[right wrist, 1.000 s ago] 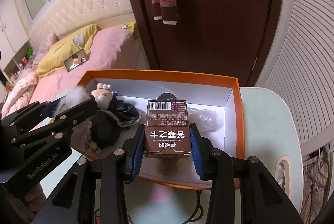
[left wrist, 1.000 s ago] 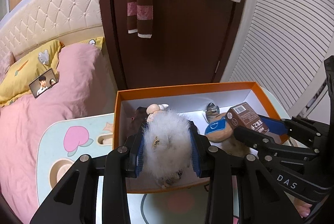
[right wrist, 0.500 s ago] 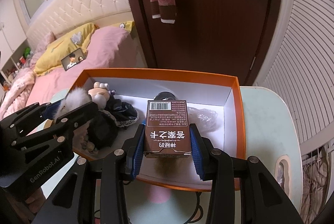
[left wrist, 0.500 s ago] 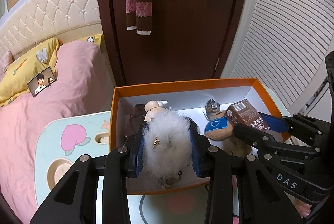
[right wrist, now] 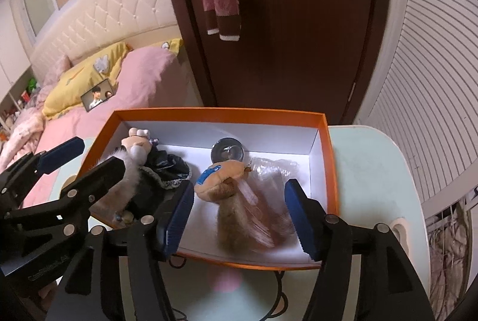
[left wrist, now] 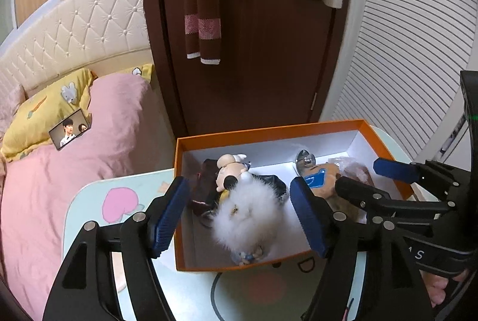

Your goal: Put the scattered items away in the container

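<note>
An orange box (left wrist: pixel 324 127) with a white inside stands on the small table; it also shows in the right wrist view (right wrist: pixel 333 171). My left gripper (left wrist: pixel 242 215) is open over its near left part, and a white fluffy pompom (left wrist: pixel 249 221) lies free between the pads inside the box. My right gripper (right wrist: pixel 239 215) is open over the near right part. A blurred brown carton (right wrist: pixel 263 213) lies below it beside a brown plush (right wrist: pixel 222 176). A pig-faced doll (left wrist: pixel 228 168), dark cloth (right wrist: pixel 165 168) and a metal disc (right wrist: pixel 227 150) also lie inside.
The pale cartoon-printed table (left wrist: pixel 119 201) reaches left and right of the box (right wrist: pixel 373 171). A pink bed (left wrist: pixel 74 165) with a phone (left wrist: pixel 70 133) is at the left. A dark door (left wrist: pixel 263 52) with hanging clothes stands behind, slatted panels (left wrist: pixel 403 52) at the right.
Both grippers have opened. The pompom dropped from the left gripper into the box, and the brown carton dropped from the right gripper into the box.
</note>
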### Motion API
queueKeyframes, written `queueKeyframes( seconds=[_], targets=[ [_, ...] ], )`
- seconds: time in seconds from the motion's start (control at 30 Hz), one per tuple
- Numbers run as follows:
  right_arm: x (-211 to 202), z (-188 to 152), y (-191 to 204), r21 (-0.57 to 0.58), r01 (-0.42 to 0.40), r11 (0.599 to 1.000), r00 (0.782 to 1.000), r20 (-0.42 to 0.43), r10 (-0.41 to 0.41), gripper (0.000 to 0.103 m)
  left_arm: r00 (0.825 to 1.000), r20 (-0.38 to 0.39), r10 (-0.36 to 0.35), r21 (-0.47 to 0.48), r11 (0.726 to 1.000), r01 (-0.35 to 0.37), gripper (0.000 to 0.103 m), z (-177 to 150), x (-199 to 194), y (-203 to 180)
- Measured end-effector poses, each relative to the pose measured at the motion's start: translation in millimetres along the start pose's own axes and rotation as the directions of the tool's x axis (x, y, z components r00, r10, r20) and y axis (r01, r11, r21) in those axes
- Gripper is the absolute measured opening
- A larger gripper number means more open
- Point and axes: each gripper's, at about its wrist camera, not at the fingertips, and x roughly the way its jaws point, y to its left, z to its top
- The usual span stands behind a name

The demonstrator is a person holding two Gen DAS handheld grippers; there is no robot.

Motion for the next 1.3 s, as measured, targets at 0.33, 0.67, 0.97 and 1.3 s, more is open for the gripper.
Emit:
queueKeyframes(
  seconds=[0.33, 0.67, 0.97, 1.3],
  targets=[
    [-20.7, -6.9, 12.6, -0.028, 0.024, 0.999, 0.999, 0.039, -0.023, 0.069, 0.999, 0.033, -0.012, -0.031, 0.999, 0.013, 0.071, -8.7, -26.0, 6.9],
    [-45.0, -22.9, 21.9, -0.037, 0.037, 0.999, 0.997, 0.072, -0.035, 0.071, 0.998, 0.049, -0.025, -0.037, 0.999, 0.027, 0.071, -28.3, -52.6, 4.2],
    [-61.5, -61.8, 19.6, -0.034, 0.051, 0.998, 0.993, 0.11, -0.047, 0.071, 0.999, 0.007, -0.046, -0.099, 0.994, 0.047, 0.08, -73.1, -64.5, 3.0],
    [-20.7, -107.3, 16.9, -0.047, 0.08, 0.996, 0.995, -0.056, -0.083, 0.071, 0.988, -0.146, 0.048, -0.163, 0.984, -0.072, 0.084, -122.3, -24.2, 9.7]
  ],
)
